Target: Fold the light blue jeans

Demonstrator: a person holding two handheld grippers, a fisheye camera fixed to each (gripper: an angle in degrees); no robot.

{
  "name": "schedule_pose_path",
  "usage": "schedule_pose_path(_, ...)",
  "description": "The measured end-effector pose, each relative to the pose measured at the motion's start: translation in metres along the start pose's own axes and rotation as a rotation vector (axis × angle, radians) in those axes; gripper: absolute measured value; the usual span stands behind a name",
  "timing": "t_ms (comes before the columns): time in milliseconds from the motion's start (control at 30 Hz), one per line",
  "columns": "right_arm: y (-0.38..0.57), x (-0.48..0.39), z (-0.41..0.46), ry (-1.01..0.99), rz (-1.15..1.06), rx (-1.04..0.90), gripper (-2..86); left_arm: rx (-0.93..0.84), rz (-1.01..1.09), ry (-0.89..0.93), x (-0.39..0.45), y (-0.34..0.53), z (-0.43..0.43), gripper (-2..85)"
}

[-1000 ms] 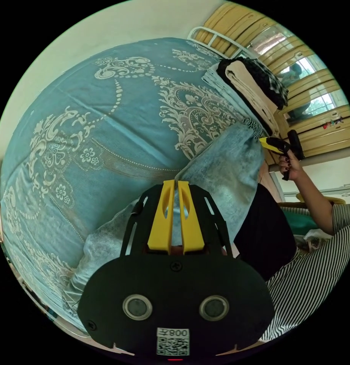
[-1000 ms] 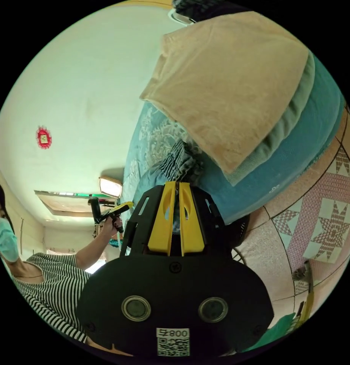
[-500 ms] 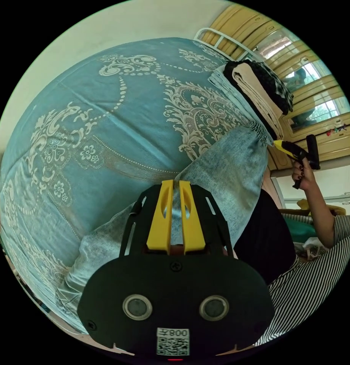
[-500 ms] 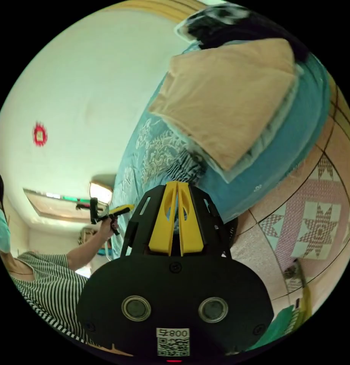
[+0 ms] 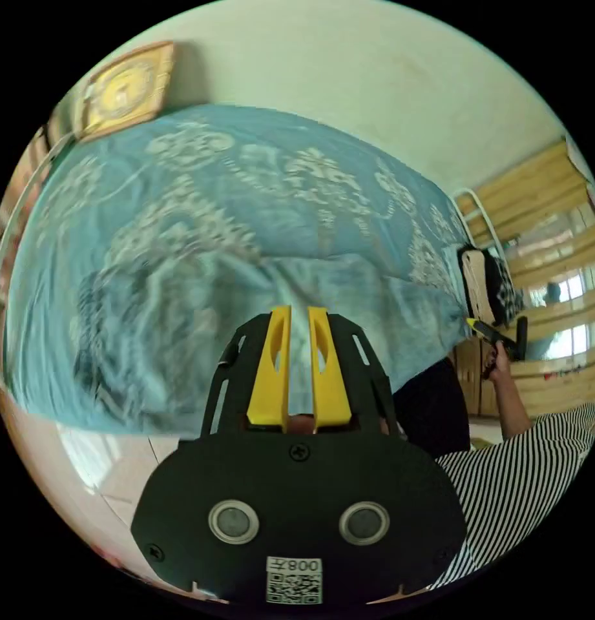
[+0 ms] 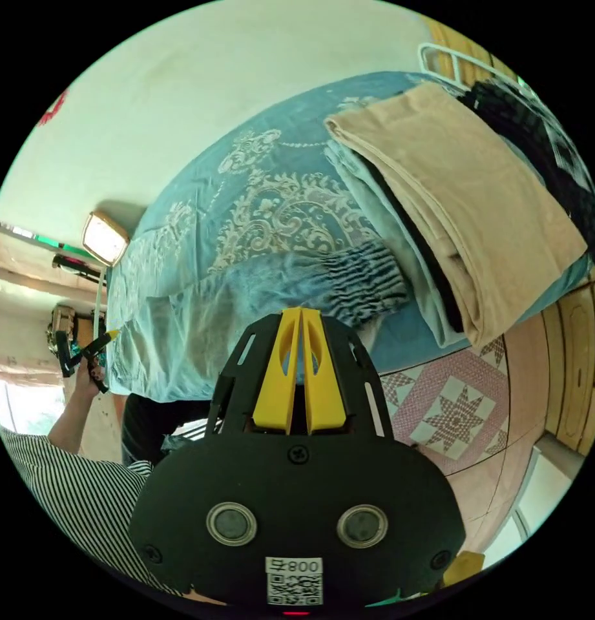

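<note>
Stretching between the two grippers, the light blue jeans [image 6: 200,310] are held taut along the near edge of the bed [image 5: 200,194], partly resting on the patterned blue bedspread and partly hanging over its side. In the left gripper view, the left gripper [image 5: 300,316] is seen with its yellow jaws a small gap apart and pale denim [image 5: 368,310] between and beyond them; whether both jaws press on the cloth cannot be told, the picture being blurred. In the right gripper view, the right gripper [image 6: 301,318] is seen with jaws nearly together at the gathered, elastic-looking waistband [image 6: 368,284], and denim appears pinched between them. The opposite gripper is visible in each view, at the far end of the garment, held in a hand [image 6: 90,374].

Progress is judged early: the jeans look spread lengthwise and no finished crosswise fold is visible. Whether the legs have already been laid one over the other cannot be told. What seems left is laying the garment flat, bringing one end over the other, and smoothing.

A pile of folded clothes [image 6: 478,213], tan on top with dark items beside, is set near the waistband end, just beside it. Tiled floor [image 6: 452,413] is seen below the bed.
</note>
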State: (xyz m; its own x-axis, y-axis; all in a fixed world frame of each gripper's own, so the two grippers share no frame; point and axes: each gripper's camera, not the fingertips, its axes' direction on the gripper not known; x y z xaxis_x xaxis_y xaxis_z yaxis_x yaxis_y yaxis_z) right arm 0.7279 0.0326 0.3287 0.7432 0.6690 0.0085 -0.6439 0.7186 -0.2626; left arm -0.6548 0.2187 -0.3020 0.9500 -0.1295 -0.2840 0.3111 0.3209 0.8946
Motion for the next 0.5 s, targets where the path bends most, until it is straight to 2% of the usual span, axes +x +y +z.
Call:
schedule_pose_path(133, -0.004, -0.086, 0.028, -0.105, -0.154, -0.036, 0.1, 0.104, -0.294, -0.008, -0.113, 0.065, -0.02, 8.2)
schedule_pose_path(200, -0.009, -0.154, 0.059, -0.208, -0.292, -0.112, 0.2, 0.159, -0.446, 0.051, -0.176, 0.1, -0.019, 9.6)
schedule_pose_path(400, -0.015, -0.342, 0.135, -0.341, -0.648, -0.291, 0.9, 0.212, -0.466, 0.209, -0.268, 0.135, 0.006, 9.9)
schedule_pose_path(500, -0.01, -0.427, 0.17, -0.361, -0.786, -0.366, 1.5, 0.208, -0.474, 0.227, -0.303, 0.147, 0.018, 6.9)
